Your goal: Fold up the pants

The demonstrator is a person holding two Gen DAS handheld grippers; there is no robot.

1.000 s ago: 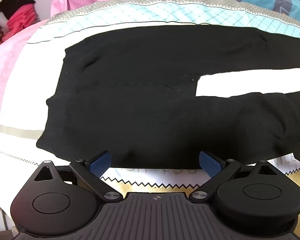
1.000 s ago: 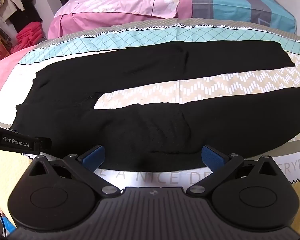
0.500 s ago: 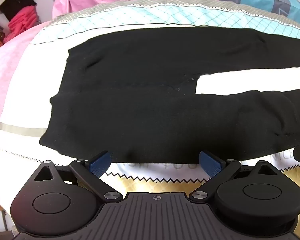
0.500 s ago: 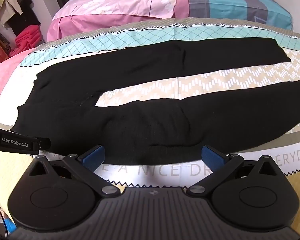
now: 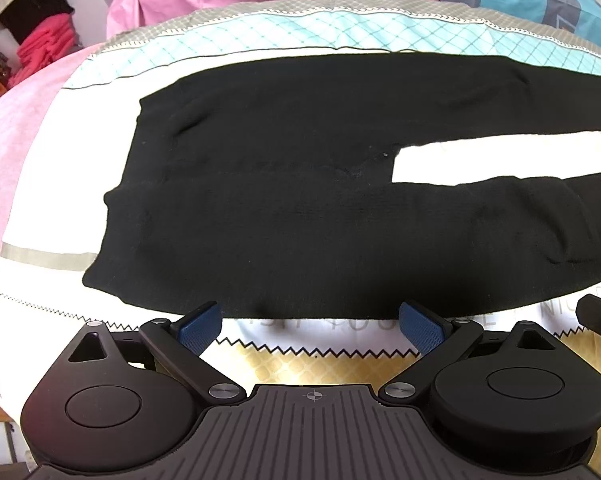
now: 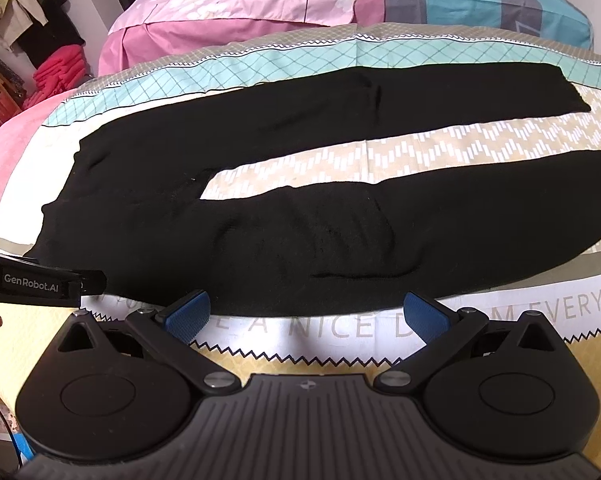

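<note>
Black pants (image 5: 300,220) are lying flat, legs apart. Beside their near edge, the left gripper (image 5: 310,322) and right gripper (image 6: 306,316) are hovering with jaws apart, likely readying to pinch it.

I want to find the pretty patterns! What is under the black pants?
The black pants lie flat on a patterned bedspread. Its beige stripe shows between the legs, its turquoise band behind them. What pattern lies directly beneath the cloth is covered.

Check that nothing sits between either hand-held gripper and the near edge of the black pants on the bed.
Nothing visible does. The left hand-held gripper and right hand-held gripper are both open just short of the pants, with only bare bedspread between the pads and the near leg's edge.
</note>
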